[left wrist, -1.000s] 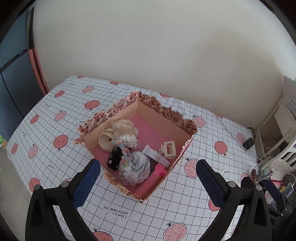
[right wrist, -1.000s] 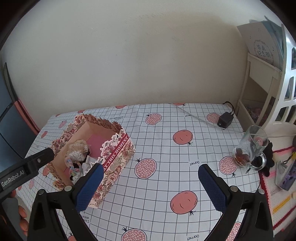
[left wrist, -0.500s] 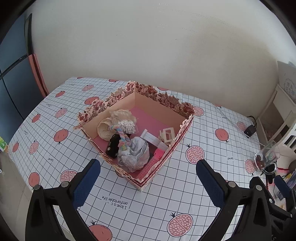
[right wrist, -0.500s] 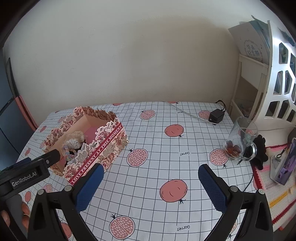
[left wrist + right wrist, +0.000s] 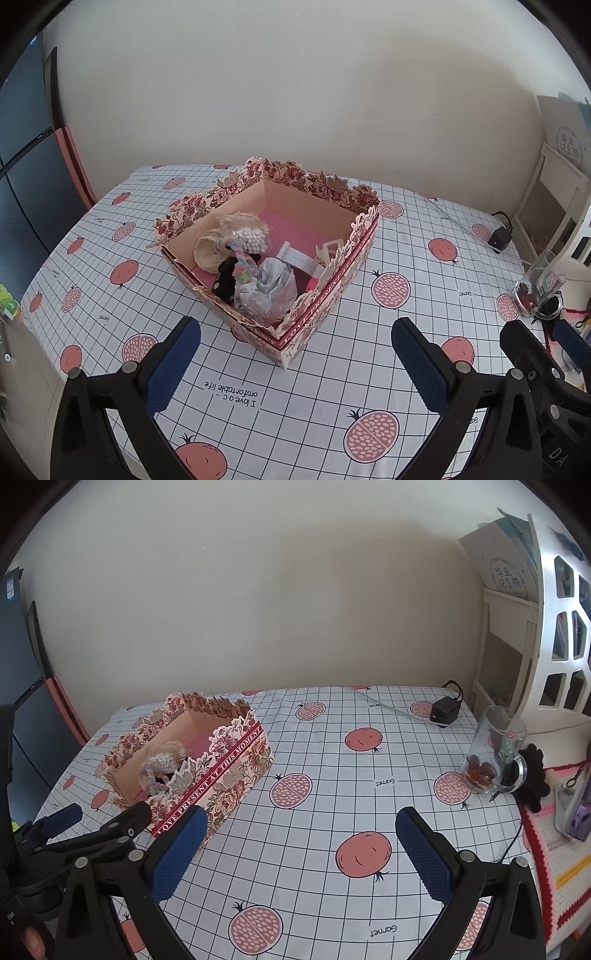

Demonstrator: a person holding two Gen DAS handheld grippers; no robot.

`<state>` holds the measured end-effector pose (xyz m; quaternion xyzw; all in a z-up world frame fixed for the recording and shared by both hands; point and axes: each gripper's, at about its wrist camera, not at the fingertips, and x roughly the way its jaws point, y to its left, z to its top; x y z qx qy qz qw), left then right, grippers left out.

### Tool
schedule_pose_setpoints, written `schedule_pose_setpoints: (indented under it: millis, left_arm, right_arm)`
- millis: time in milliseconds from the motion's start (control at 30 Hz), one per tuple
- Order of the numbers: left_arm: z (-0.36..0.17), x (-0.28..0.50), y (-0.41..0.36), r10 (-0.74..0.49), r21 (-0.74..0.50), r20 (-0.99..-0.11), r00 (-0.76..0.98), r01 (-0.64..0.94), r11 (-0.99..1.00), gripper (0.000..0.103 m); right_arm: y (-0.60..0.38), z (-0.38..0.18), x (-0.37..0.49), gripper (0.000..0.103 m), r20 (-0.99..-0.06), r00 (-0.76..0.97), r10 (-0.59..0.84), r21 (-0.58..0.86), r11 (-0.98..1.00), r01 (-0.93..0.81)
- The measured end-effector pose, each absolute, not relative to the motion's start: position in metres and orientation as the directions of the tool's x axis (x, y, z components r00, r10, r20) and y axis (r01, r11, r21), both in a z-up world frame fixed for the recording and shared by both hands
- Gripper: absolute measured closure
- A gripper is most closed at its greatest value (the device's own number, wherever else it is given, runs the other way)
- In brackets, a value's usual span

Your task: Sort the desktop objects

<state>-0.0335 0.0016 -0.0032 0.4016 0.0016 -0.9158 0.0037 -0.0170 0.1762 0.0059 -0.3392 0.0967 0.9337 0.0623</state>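
Note:
A floral paper box stands on the pomegranate-print tablecloth. It holds a straw piece with white beads, a pastel braided rope, a black object, crumpled grey paper, a white clip and a pink item. My left gripper is open and empty, hovering in front of the box. My right gripper is open and empty over bare cloth, right of the box.
A glass mug with reddish pieces stands at the table's right edge, also in the left wrist view. A black power adapter with cable lies at the back right. A white shelf stands right. A crocheted mat lies right.
Both grippers have pulled back and lowered; the box sits farther away and looks smaller in both views. Both stay open and empty.

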Motion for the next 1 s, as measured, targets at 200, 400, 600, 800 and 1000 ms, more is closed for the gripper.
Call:
schedule_pose_setpoints:
  millis: [200, 400, 600, 800, 1000]
  left_arm:
    - [0.000, -0.025, 0.002, 0.012, -0.019, -0.710, -0.704, 0.001, -1.000, 0.000]
    - [-0.002, -0.017, 0.002, -0.032, 0.021, -0.724, -0.690, 0.025, -0.999, 0.000]
    - [-0.002, -0.016, -0.001, -0.025, 0.004, -0.724, -0.690, 0.032, -0.999, 0.000]
    - [-0.006, -0.017, -0.002, -0.011, -0.015, -0.733, -0.680, 0.033, -0.999, 0.000]
    - [-0.008, -0.017, -0.004, -0.006, -0.029, -0.739, -0.674, 0.041, -0.999, 0.000]
  right_arm:
    - [0.182, 0.007, -0.010, 0.000, -0.628, -0.778, 0.027, 0.175, -0.969, -0.175]
    - [0.182, 0.004, -0.010, 0.000, -0.639, -0.769, -0.001, 0.190, -0.969, -0.157]
    - [0.179, 0.004, -0.009, 0.000, -0.636, -0.772, -0.001, 0.189, -0.970, -0.155]
    - [0.177, 0.003, -0.009, 0.000, -0.637, -0.770, 0.002, 0.183, -0.971, -0.155]
    - [0.175, 0.003, -0.008, 0.000, -0.636, -0.772, 0.008, 0.177, -0.972, -0.156]
